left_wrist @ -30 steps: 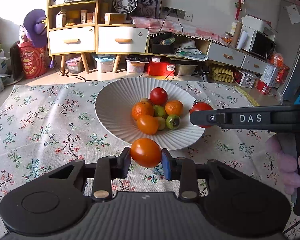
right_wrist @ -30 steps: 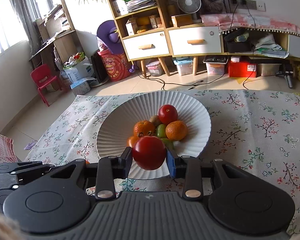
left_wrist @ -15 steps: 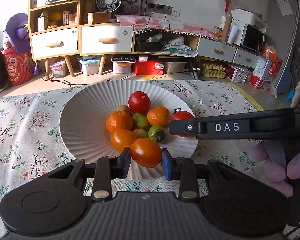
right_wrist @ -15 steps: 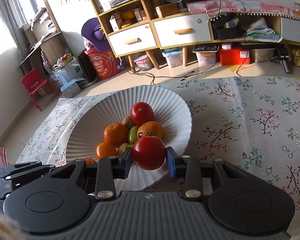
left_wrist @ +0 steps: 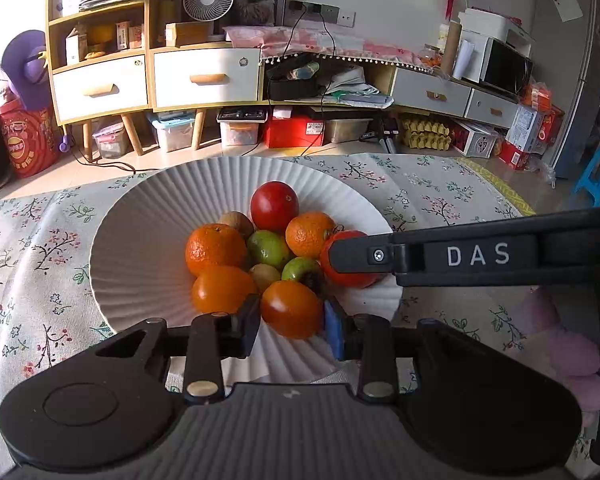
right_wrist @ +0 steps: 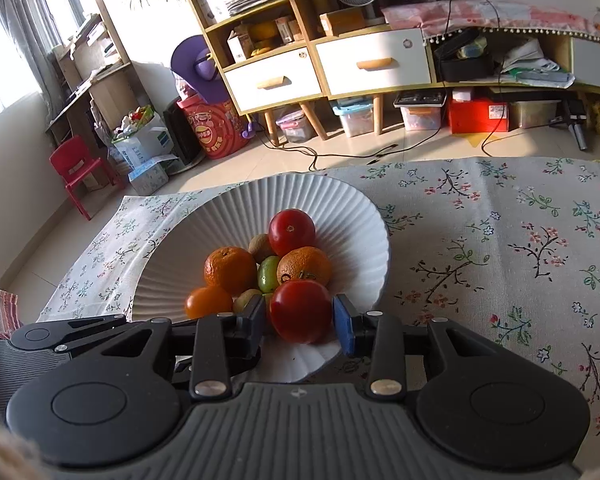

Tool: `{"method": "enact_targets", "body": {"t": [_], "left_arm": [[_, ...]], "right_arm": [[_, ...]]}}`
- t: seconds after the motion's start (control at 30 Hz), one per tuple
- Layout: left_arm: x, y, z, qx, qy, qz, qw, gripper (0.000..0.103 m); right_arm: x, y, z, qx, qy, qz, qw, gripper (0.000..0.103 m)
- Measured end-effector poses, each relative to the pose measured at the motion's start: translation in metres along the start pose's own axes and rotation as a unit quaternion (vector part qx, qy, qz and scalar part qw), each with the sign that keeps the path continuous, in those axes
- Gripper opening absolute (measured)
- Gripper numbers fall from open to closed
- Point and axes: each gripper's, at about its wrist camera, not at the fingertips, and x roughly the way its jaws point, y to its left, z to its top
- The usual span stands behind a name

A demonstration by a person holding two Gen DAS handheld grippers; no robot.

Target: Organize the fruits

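the left hand-held gripper (left_wrist: 291,322) sits over the near part of the white ribbed plate (left_wrist: 140,240), with an orange tomato (left_wrist: 291,309) between its pads. its jaws are opening: a thin gap shows at the blue right pad, so the pads no longer clamp the fruit, which appears to rest on the plate against the pile. a second ago this tomato hung clamped over the floral cloth (left_wrist: 40,240) on the desk, short of the plate's near rim; it now lies inside the rim.

the right hand-held gripper (right_wrist: 300,318) is at the plate's near right edge with a red tomato (right_wrist: 301,311) between its pads. its jaws are only slightly wider than before; a small gap shows at the right pad, while contact on the left cannot be confirmed. earlier this tomato was held above the pile; it is now low beside a mandarin (right_wrist: 305,265).

judgement: both fruits are delivered; release is under way, and withdrawal should follow.
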Motion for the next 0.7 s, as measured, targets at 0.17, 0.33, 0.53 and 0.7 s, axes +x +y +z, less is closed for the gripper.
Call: {"method": "enact_targets", "body": {"t": [0.17,0.33,0.53,0.7], "left_arm": [[-0.007,-0.003,0.0,0.013,-0.006,0.005,0.9999,0.039],[-0.02,-0.002,0.002,0.019,-0.013,0.013,0.9997,0.056],[-0.039,0.002,-0.001,0.015,-0.008,0.018,0.9997,0.077],[-0.055,0.004,-0.01,0.012,0.001,0.033,0.9994,0.086]], "right_arm": [[-0.003,0.001,0.002,0.003,-0.004,0.001,1.0,0.04],[-0.011,0.003,0.001,0.01,-0.009,0.001,1.0,0.051],[-0.025,0.007,-0.003,0.01,-0.019,-0.006,1.0,0.068],[-0.037,0.017,-0.008,-0.002,-0.023,-0.032,0.999,0.079]]}}
